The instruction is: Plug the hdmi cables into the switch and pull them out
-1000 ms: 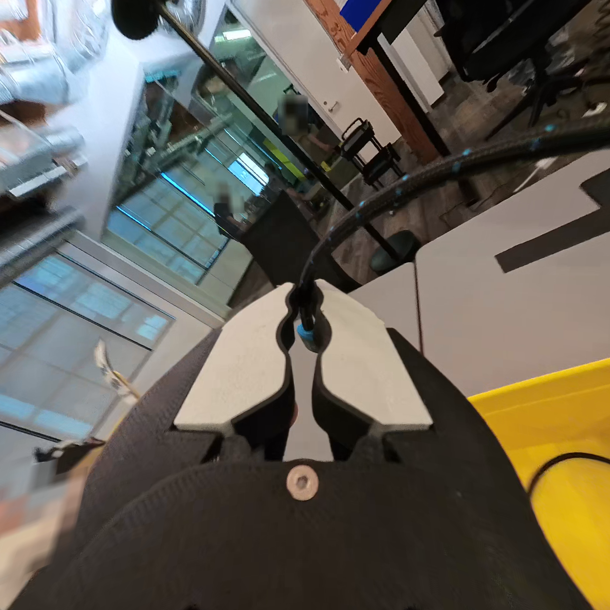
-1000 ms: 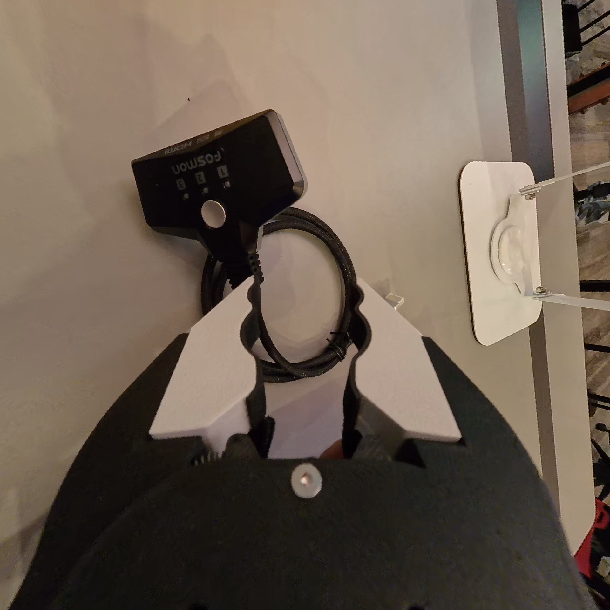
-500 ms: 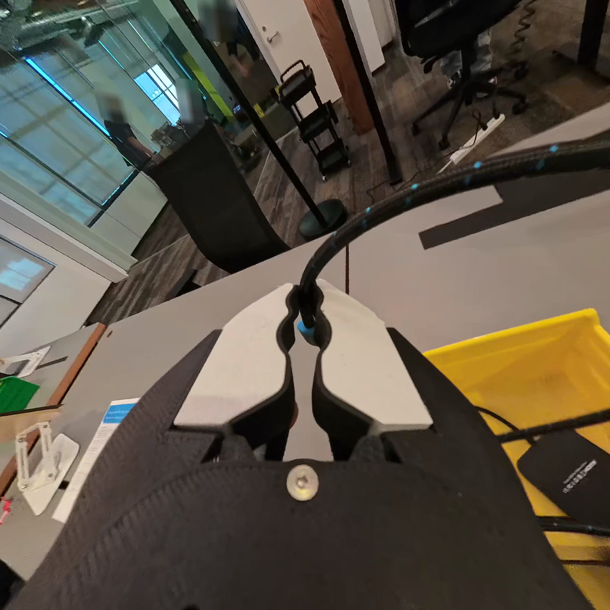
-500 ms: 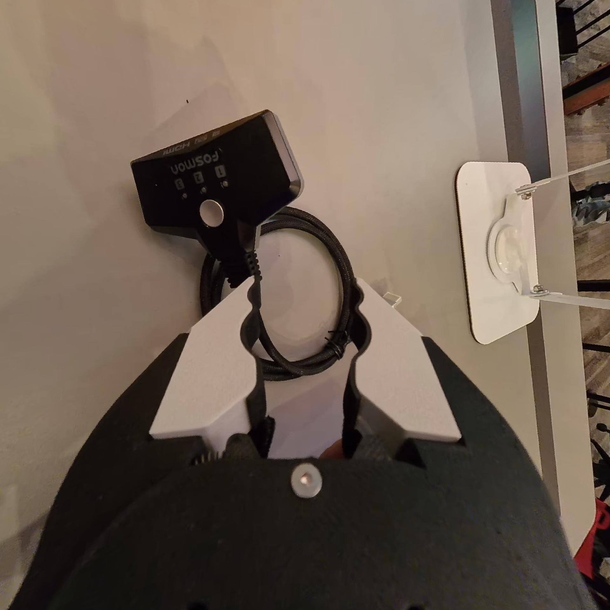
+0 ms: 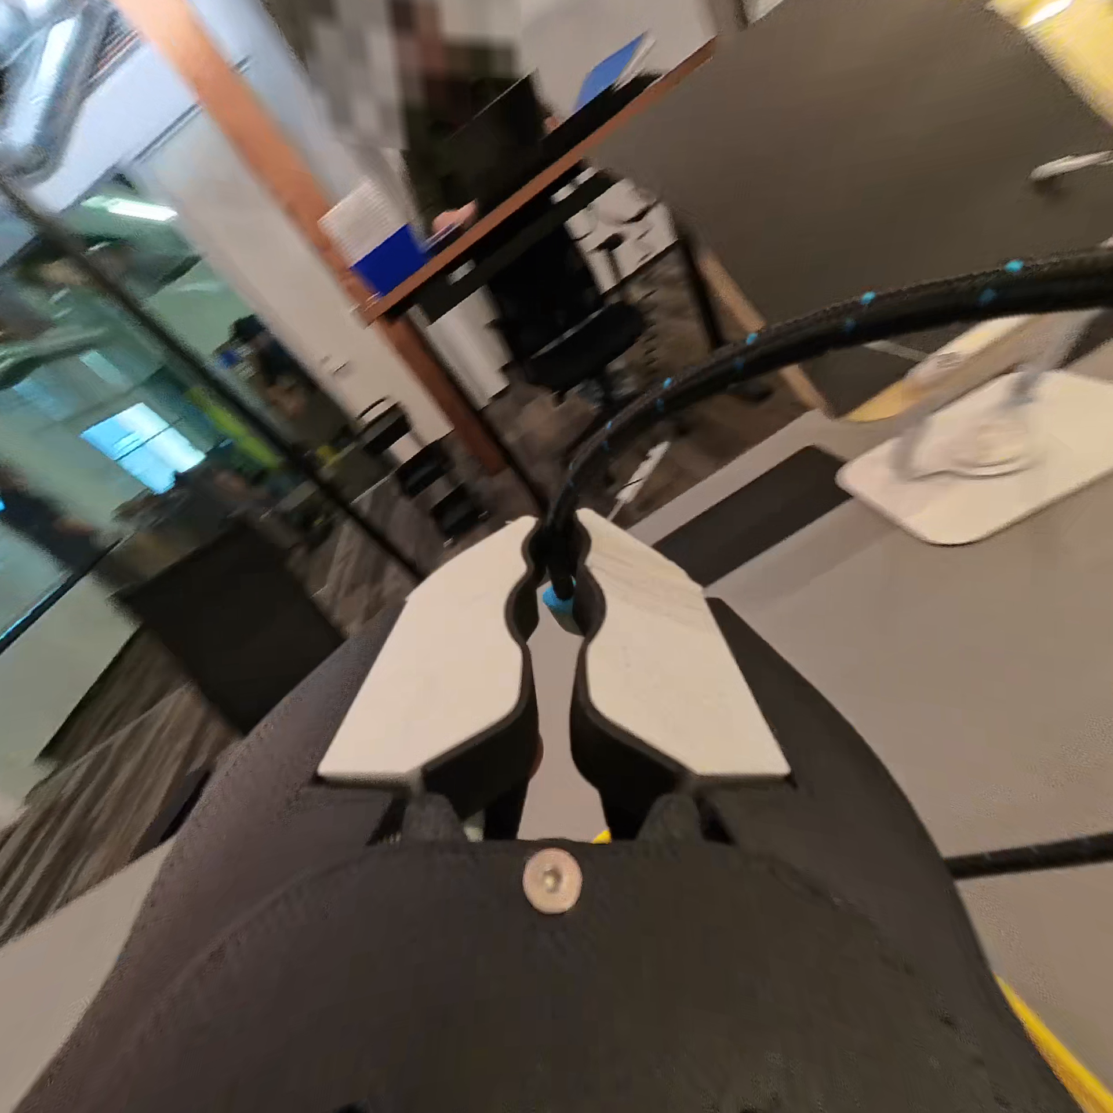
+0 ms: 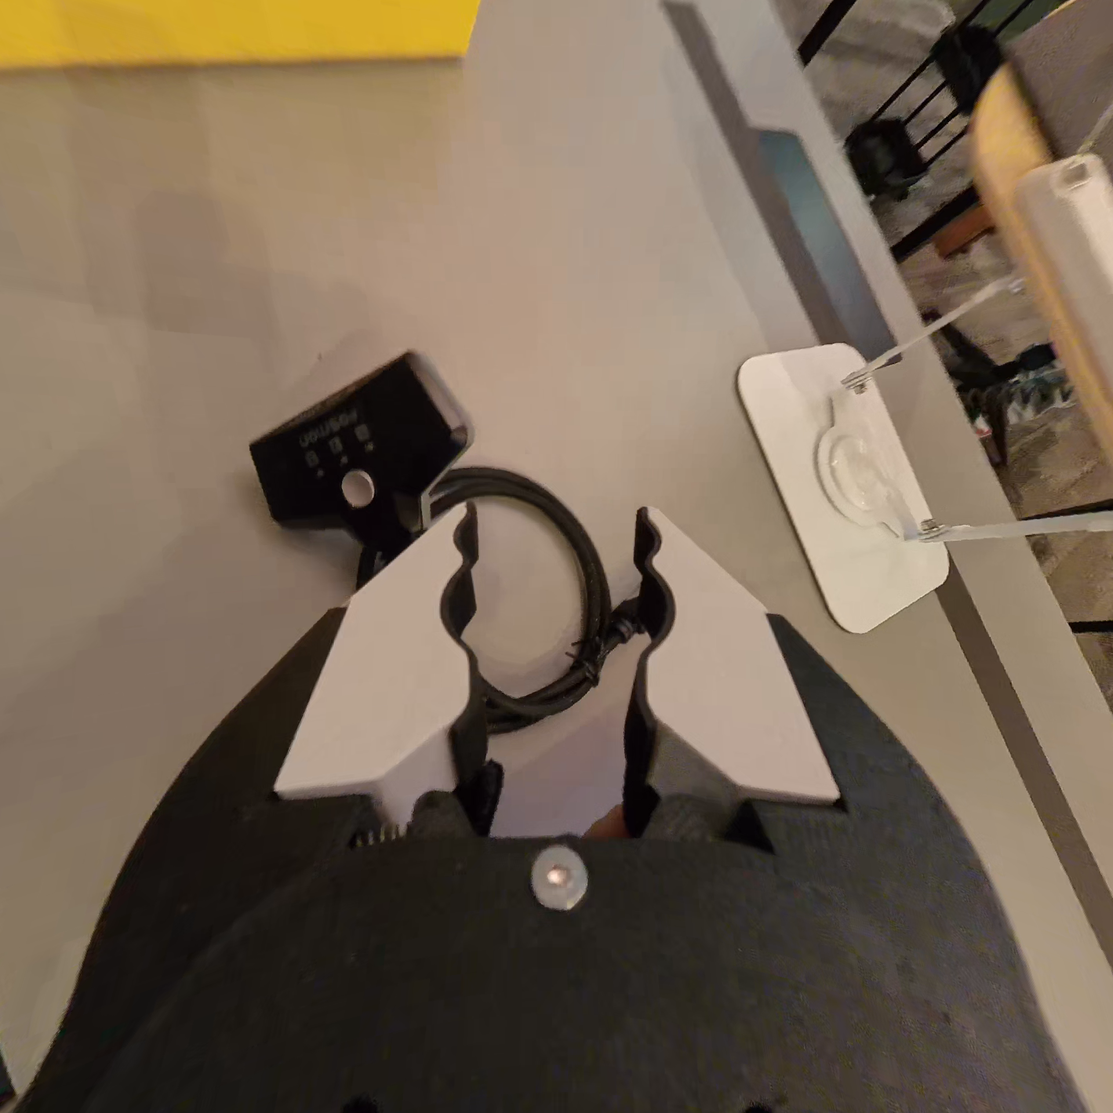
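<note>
- The left gripper (image 5: 559,542) was clenched on a black braided hdmi cable (image 5: 801,337) flecked with blue, and a blue collar showed between its white fingers (image 5: 445,662).
- From the grip the cable arched up and away to the right, out of the picture, clear of the desk (image 5: 873,680). Its plug end could not be seen, so which end was held I could not tell.
- The right gripper (image 6: 557,524) hung spread wide and empty above the desk, grasping nothing.
- The switch (image 6: 361,445), a small black box with a round silver button, lay flat on the desk well in from its right edge, beyond the left finger of the right gripper and untouched.
- Its own black lead (image 6: 560,608) lay coiled just beside it, tied with a small twist and partly framed by the open fingers.
- As far as the right wrist view showed, no cable seemed to be seated in the switch's ports, though the port side faced away and was hard to read.
- My judgement: the task was early. One cable was in hand and on its way; every plugging-in and pulling-out was left to do.
- A white plate (image 6: 843,500) with a clear mount lay at the desk's right edge, and a yellow bin (image 6: 229,27) stood at the far edge.
- The switch bore pale lettering and three small marks above its button; the writing was left untold here. Nothing else showed a label.
</note>
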Action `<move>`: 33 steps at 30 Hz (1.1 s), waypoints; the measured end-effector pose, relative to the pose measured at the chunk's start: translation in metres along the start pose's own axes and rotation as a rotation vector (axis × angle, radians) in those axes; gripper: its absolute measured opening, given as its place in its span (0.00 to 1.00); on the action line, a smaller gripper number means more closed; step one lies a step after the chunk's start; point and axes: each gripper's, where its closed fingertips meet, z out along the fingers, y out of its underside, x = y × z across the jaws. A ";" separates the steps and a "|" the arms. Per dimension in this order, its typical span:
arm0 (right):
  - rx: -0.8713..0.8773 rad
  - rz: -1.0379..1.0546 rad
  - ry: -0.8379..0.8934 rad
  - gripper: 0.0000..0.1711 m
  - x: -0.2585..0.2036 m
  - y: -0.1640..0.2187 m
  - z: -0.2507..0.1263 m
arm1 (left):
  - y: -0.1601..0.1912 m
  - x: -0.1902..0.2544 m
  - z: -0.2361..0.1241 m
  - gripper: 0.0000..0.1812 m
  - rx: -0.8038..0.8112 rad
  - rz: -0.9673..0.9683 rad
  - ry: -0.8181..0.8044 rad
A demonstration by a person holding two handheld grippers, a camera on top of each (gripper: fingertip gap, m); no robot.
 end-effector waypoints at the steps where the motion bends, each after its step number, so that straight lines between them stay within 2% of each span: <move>1: 0.034 0.015 0.014 0.29 0.002 -0.008 -0.005 | -0.007 0.021 0.002 0.03 0.030 0.009 0.075; 5: 0.165 0.058 0.030 0.27 0.005 -0.043 -0.022 | -0.037 0.103 0.001 0.03 0.165 0.091 0.333; 9: 0.302 0.076 0.007 0.27 0.002 -0.082 -0.037 | -0.068 0.173 -0.017 0.03 0.346 0.033 0.624; 13: 0.441 0.111 -0.032 0.27 0.006 -0.119 -0.048 | -0.088 0.214 -0.034 0.03 0.456 -0.050 0.824; 16: 0.473 0.118 -0.052 0.28 0.013 -0.131 -0.045 | -0.099 0.236 -0.049 0.03 0.514 -0.073 0.931; 19: 0.542 0.111 -0.068 0.31 0.017 -0.146 -0.046 | -0.108 0.249 -0.058 0.03 0.542 -0.101 0.986; 21: 0.582 0.069 -0.010 0.31 0.021 -0.155 -0.051 | -0.111 0.255 -0.058 0.03 0.537 -0.133 0.989; 23: 0.609 -0.012 0.108 0.27 0.027 -0.162 -0.058 | -0.113 0.259 -0.056 0.03 0.530 -0.172 0.976; 27: 0.529 -0.128 0.307 0.24 0.036 -0.159 -0.054 | -0.118 0.263 -0.055 0.03 0.530 -0.264 0.965; 29: 0.512 -0.148 0.389 0.19 0.042 -0.158 -0.055 | -0.120 0.268 -0.054 0.03 0.521 -0.291 0.959; 31: 0.494 -0.198 0.463 0.09 0.045 -0.158 -0.057 | -0.122 0.272 -0.055 0.03 0.522 -0.304 0.957; 33: 0.480 -0.225 0.501 0.08 0.047 -0.156 -0.058 | -0.122 0.274 -0.055 0.03 0.512 -0.314 0.953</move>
